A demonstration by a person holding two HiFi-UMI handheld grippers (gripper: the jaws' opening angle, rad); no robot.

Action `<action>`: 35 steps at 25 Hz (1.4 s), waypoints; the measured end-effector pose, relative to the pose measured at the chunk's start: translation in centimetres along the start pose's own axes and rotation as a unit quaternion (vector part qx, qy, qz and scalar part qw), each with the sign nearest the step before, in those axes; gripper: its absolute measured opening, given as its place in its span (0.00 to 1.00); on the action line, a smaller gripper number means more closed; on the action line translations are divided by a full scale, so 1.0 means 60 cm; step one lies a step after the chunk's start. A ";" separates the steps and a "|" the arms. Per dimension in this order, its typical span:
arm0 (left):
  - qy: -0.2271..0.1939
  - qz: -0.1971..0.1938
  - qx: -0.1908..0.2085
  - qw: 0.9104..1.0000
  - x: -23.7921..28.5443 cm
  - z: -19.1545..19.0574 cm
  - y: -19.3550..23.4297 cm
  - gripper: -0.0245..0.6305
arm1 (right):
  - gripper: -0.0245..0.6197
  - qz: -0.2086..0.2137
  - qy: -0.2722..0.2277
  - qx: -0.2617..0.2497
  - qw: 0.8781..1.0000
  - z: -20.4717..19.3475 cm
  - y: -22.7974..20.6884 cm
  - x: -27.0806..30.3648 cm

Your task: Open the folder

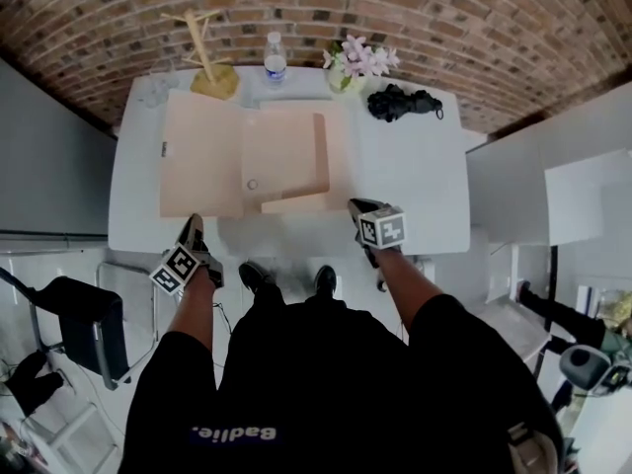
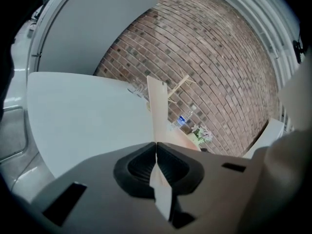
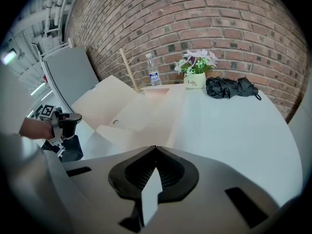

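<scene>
The folder (image 1: 281,156) lies in the middle of the table (image 1: 415,186), its near edge close to the table's near edge, and it is already open. Its peach cover (image 1: 202,151) is swung out towards the table's left edge, baring the inner panel and its raised side walls. The left gripper (image 1: 195,227) is at the cover's near edge with its jaws pressed together. In the left gripper view the thin cover runs straight out from between them, so it looks pinched there. The right gripper (image 1: 357,210) hovers just right of the folder's near right corner, jaws together and holding nothing.

The opening itself looks done; what seems left is to lay the cover flat and let go.

From above I cannot tell whether the cover rests on the table or is raised; the right gripper view suggests it is tilted up. The marker cube hides the pinch in the head view, and the small round spot on the inner panel is too small to identify.
</scene>
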State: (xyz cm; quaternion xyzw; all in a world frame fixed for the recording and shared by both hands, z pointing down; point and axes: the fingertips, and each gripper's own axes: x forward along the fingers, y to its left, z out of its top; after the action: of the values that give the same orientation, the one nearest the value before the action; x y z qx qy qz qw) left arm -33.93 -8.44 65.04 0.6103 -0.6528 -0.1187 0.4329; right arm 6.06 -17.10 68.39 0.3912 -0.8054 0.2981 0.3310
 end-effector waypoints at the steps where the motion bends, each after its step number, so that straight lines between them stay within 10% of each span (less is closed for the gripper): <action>1: 0.000 -0.003 0.006 1.000 -0.002 0.001 -0.008 0.05 | 0.08 0.003 -0.003 -0.001 1.000 0.004 0.002 -0.002; 16: 0.047 -0.091 0.147 0.984 -0.014 -0.023 -0.180 0.08 | 0.08 0.040 -0.062 -0.020 0.997 0.037 0.016 -0.079; 35: 0.034 -0.231 0.170 0.957 -0.109 -0.013 -0.463 0.04 | 0.08 0.116 -0.203 -0.015 0.972 0.112 0.086 -0.293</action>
State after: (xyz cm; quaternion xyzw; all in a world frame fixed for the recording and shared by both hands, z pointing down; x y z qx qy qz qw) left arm -14.88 -8.54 43.80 0.8126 -0.4893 -0.0819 0.3057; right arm 8.12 -11.81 49.71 0.3423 -0.9000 0.2366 0.1294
